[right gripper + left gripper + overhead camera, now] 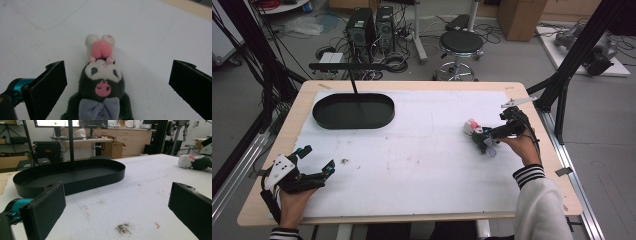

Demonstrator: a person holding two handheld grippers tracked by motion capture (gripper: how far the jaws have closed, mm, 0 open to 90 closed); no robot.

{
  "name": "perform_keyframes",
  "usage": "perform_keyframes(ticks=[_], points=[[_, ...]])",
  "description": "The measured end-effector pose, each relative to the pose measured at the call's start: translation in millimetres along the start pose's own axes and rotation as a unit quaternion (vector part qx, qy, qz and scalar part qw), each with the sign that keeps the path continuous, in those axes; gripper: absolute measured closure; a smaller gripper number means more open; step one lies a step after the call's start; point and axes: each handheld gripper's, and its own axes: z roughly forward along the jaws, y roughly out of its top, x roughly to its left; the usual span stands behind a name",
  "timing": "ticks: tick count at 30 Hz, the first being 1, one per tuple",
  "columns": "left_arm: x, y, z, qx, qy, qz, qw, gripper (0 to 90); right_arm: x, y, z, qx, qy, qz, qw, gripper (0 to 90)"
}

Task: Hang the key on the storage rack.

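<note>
Plush toy (102,87) lies dead centre between the right claw's (112,85) wide-apart jaws, long axis pointing straight ahead; left claw (115,210), also open, sits far off.

The plush toy (102,87) is showing a dark grey-green body, a white face, a pink skull patch, a lilac bow and a pink-and-white tail end. The oval tray (353,111) is looking plain black. The counter (422,150) is wearing a white cover over pale wood edges, with small brown stains. Both tongs (117,207) (117,85) are showing black jaws with teal accents. The sleeve (532,176) is showing black-and-white stripes.
</note>
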Motion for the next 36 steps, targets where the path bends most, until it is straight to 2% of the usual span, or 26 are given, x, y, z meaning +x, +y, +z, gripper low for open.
perform_keyframes(ticks=[1, 10, 16, 22, 29, 35, 36], points=[[-0.1, 0.0, 0.1, 0.000, 0.000, 0.000, 1.0000, 1.7, 0.6, 0.7, 4.5, 0.005, 0.008, 0.001, 1.0000, 0.4], [0.0, 0.0, 0.2, 0.000, 0.000, 0.001, 1.0000, 1.7, 0.7, -0.9, 21.0, 0.049, 0.017, -0.003, 0.9987, 0.4], [0.0, 0.0, 0.2, 0.001, 0.000, 0.000, 1.0000, 1.7, 3.1, -2.0, 30.3, 0.079, 0.023, -0.004, 0.9966, 0.4], [-0.1, 0.0, 0.3, 0.001, 0.000, 0.001, 1.0000, 1.7, 4.0, -3.0, 38.1, 0.097, 0.028, -0.009, 0.9949, 0.4], [0.0, 0.1, 0.3, 0.002, 0.000, 0.001, 1.0000, 1.7, 5.6, -4.9, 45.7, 0.118, 0.030, -0.001, 0.9925, 0.5], [0.2, 0.1, 0.3, 0.002, -0.001, 0.001, 1.0000, 1.7, 5.6, -5.8, 49.3, 0.132, 0.031, 0.001, 0.9908, 4.3], [0.1, 0.1, 0.3, 0.002, -0.001, 0.001, 1.0000, 1.7, 6.1, -6.2, 49.9, 0.137, 0.027, 0.007, 0.9902, 5.1]])
